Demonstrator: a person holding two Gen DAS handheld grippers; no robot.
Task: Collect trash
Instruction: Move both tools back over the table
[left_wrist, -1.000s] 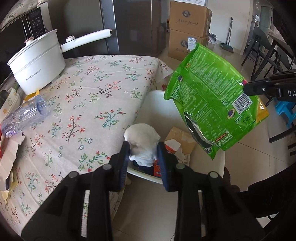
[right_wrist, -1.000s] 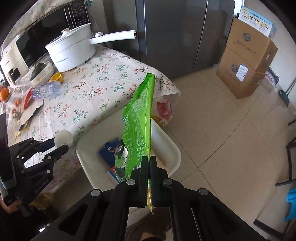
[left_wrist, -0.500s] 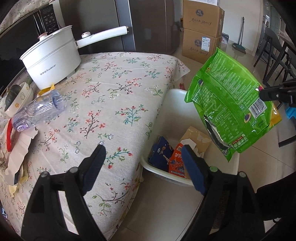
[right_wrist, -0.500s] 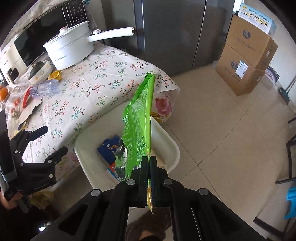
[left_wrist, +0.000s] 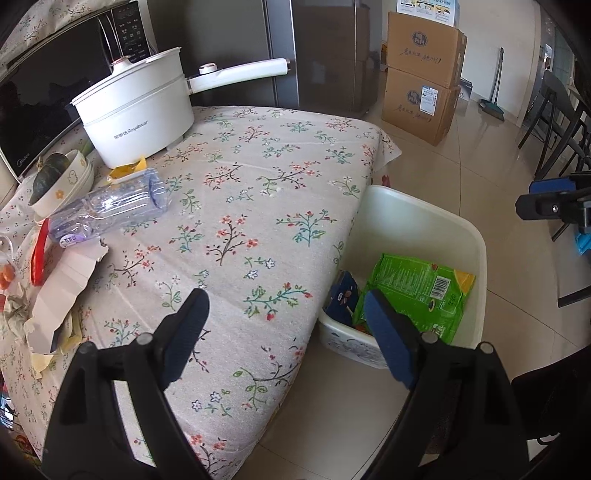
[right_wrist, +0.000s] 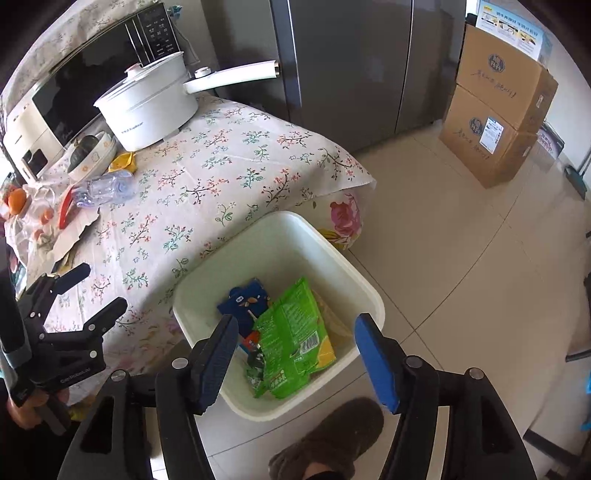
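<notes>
Green snack bag lies dropped in the white bin; both tools, right tool and left tool, have just spread and hold nothing.

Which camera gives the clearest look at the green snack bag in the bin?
The right wrist view: the green snack bag lies almost fully visible inside the white bin. In the left wrist view, the left gripper finger hides its lower left corner.

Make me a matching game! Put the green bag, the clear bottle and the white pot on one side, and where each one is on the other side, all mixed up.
Things:
1. green bag
2. clear bottle
3. white pot

Places:
A. standing upright beside the microwave
B. lying on its side on the tablecloth
C. inside the white bin

Pairs: 1-C, 2-B, 3-A
</notes>
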